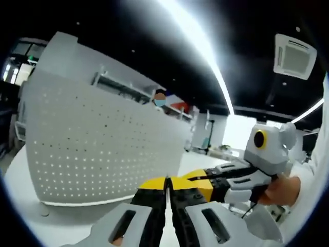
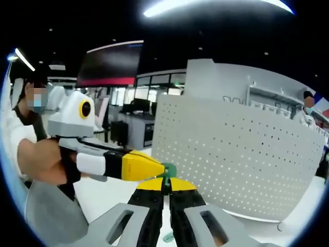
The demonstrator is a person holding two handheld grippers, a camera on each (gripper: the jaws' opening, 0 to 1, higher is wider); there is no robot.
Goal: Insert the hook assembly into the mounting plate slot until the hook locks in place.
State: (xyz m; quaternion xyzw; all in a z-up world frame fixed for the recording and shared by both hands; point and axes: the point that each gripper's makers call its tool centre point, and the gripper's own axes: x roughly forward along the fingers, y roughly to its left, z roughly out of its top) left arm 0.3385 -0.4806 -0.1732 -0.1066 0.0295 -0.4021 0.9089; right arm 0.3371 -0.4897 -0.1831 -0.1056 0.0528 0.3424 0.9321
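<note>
A white perforated mounting plate (image 1: pixel 103 149) (image 2: pixel 236 154) stands upright on the white table. In the right gripper view a small green hook piece (image 2: pixel 168 170) sticks out above the tips of my right gripper (image 2: pixel 167 181), whose jaws are shut on it. My left gripper (image 2: pixel 160 167) comes in from the left with its yellow tips closed and touching the hook. In the left gripper view my left gripper (image 1: pixel 167 180) has its jaws together. The right gripper (image 1: pixel 198 181) meets it from the right, and the hook is hidden behind the tips. Both grippers are in front of the plate, apart from it.
A person's arm (image 2: pixel 43 159) and hand (image 1: pixel 280 190) hold the grippers. A small green bit (image 2: pixel 168 236) lies on the table (image 2: pixel 110 193) below my right jaws. Another person (image 1: pixel 160 99) stands behind the plate. Desks and monitors (image 2: pixel 136 108) fill the far room.
</note>
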